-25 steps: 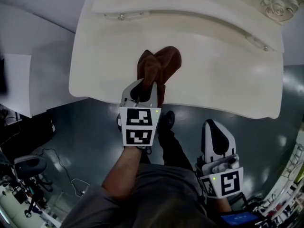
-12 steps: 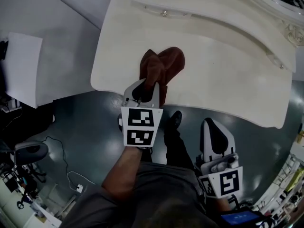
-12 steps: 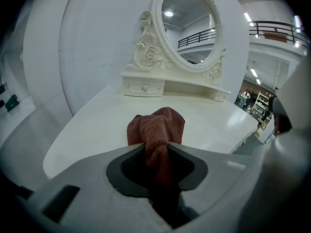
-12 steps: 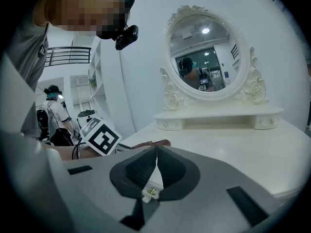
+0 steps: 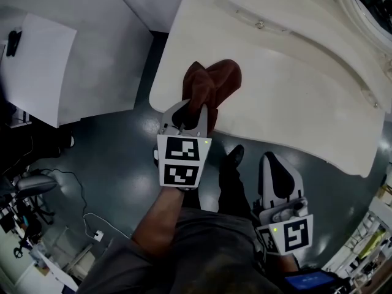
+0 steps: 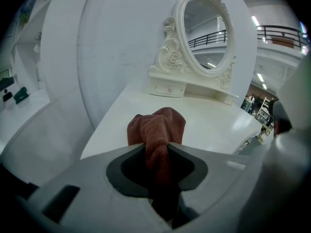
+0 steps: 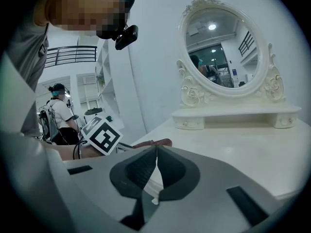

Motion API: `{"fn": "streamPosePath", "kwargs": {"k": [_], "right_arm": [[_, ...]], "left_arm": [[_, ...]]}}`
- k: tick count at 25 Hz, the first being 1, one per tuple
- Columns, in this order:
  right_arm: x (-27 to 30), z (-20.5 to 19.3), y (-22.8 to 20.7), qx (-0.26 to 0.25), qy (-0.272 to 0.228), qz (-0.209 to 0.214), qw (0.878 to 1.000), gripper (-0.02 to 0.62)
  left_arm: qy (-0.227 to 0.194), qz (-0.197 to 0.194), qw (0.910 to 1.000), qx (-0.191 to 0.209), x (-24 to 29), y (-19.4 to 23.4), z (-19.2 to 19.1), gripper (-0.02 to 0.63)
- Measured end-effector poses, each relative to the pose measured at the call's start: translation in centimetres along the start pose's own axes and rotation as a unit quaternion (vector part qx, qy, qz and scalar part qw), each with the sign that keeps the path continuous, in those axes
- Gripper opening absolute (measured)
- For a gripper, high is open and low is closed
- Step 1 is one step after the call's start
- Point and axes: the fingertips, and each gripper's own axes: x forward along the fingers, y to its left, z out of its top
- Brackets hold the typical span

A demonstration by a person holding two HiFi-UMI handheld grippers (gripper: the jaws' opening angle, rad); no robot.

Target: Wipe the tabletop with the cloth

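1. At the left of the head view, the left gripper (image 5: 191, 116) is clenched on the cloth (image 5: 212, 81), a rust-red bundle pinched at its near end.
2. The cloth's bunched far end lies on the white tabletop (image 5: 294, 90), near its near-left corner. The pinched end reaches the near edge, and the gripper's body hangs over the dark floor (image 5: 116, 158).
3. The left gripper view shows what the head view cannot: a fold of the cloth squeezed between the two dark pads. Beyond it an oval mirror (image 6: 206, 33) in a carved white frame stands on a small drawer shelf at the back of the table.
4. Further right in the head view, the right gripper (image 5: 274, 164) hangs off the table beside the person's leg, well apart from the cloth.
5. The right gripper view shows its jaws pressed together with nothing between them. Past their tips are a sliver of the cloth and the left gripper's marker cube (image 7: 103, 136). A second person (image 7: 58, 115) stands far off at the left, in none of the other views.
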Motion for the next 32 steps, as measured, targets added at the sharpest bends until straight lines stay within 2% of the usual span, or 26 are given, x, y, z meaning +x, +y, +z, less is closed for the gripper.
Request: {"fn": "streamPosePath", "kwargs": {"k": [6, 12, 22, 27, 32], "right_arm": [[2.1, 0.1, 3.3, -0.009, 0.005, 0.016, 1.000, 0.015], [4.4, -0.1, 6.7, -0.014, 0.010, 0.034, 0.999, 0.015], [7.5, 0.9, 12.4, -0.022, -0.006, 0.053, 0.998, 0.015], [7.6, 4.8, 14.5, -0.038, -0.047, 0.053, 0.997, 0.015], [7.3, 11.9, 14.8, -0.060, -0.117, 0.044, 0.990, 0.015]], "left_arm": [[-0.001, 0.003, 0.9997, -0.025, -1.5, 3.8, -0.8, 0.100], [-0.007, 0.025, 0.9990, -0.035, -3.0, 8.4, -1.4, 0.100], [-0.001, 0.109, 0.9914, -0.072, -7.1, 19.6, -3.4, 0.100], [-0.036, 0.124, 0.9902, -0.053, -11.3, 21.4, 0.5, 0.100], [-0.118, 0.123, 0.9852, -0.017, -15.7, 20.6, 9.7, 0.100]]}}
